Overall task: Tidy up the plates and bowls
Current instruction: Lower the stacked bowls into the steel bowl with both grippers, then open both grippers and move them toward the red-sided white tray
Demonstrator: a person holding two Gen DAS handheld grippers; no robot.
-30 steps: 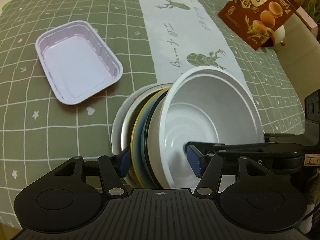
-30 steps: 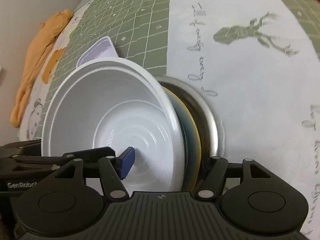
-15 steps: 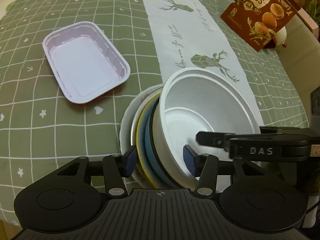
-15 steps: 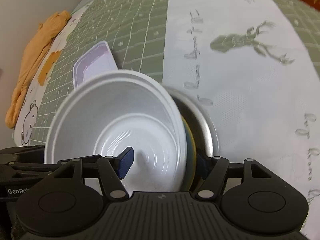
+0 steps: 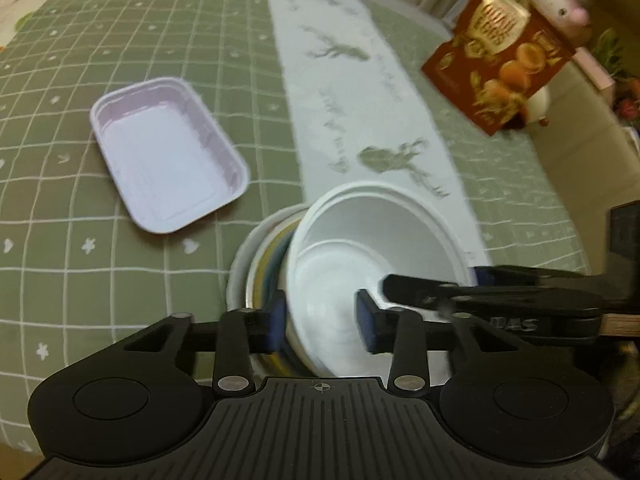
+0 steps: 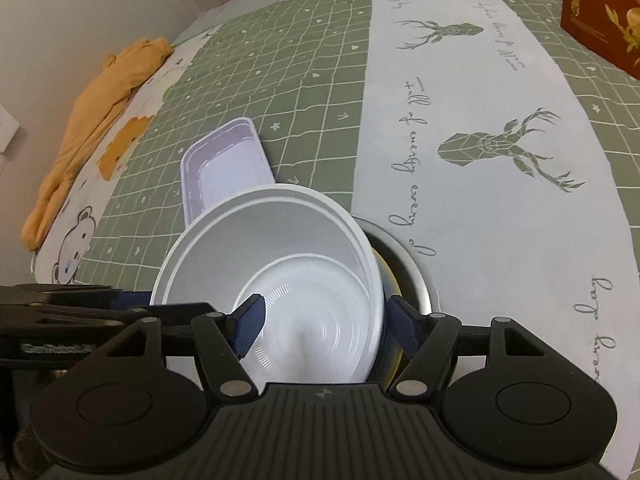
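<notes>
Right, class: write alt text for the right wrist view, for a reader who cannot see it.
The right gripper clamps a stack of dishes with a white bowl on top, one finger inside the bowl and one outside. The left gripper reaches in from the left. Behind lie a lilac tray, a green checked tablecloth and a white deer-print runner.

A table covered by a green checked cloth, with a white runner printed with deer down its middle. A plain beige wall stands behind. An orange cloth lies at the table's edge.
</notes>
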